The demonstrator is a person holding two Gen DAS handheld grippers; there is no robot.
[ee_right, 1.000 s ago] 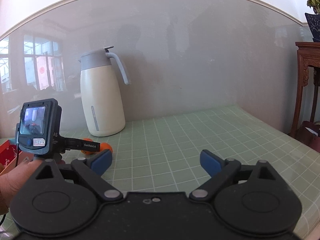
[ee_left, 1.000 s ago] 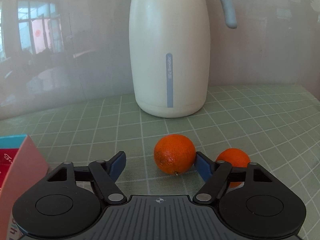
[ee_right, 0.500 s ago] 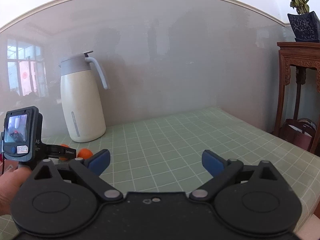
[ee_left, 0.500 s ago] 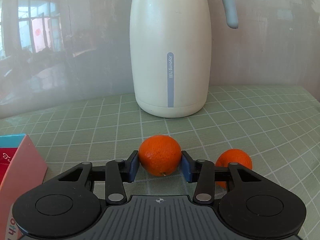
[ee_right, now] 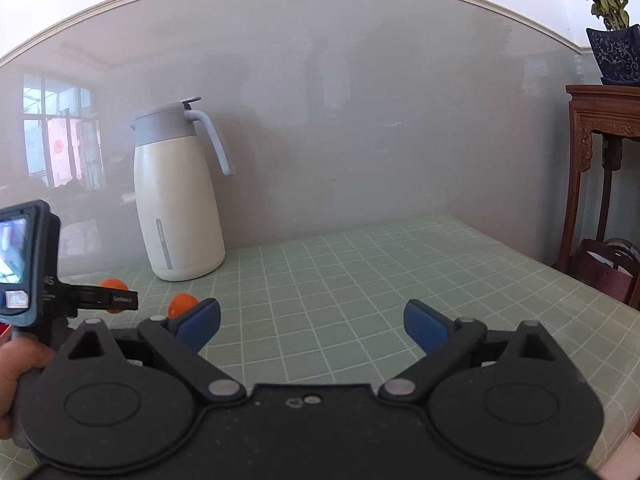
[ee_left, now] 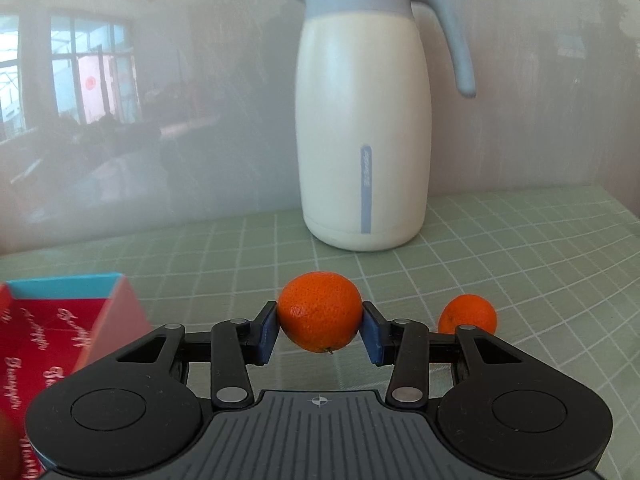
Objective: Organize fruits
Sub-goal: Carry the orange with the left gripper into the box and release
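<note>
Moved: my left tool (ee_left: 320, 334) has closed on and raised the mandarin (ee_left: 319, 311). Box (ee_left: 60, 344) at 9 o'clock, presumably its destination. Right tool (ee_right: 312, 326) wide, empty, waiting.

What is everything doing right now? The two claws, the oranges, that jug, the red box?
Left claw: shut on the bigger orange.
Bigger orange: clamped between the blue pads, apparently lifted off the table.
Smaller orange: lying loose on the green checked tablecloth.
Right claw: open, holding nothing.
Jug: upright, lid on.
Red box: open at the top; contents hidden.
</note>
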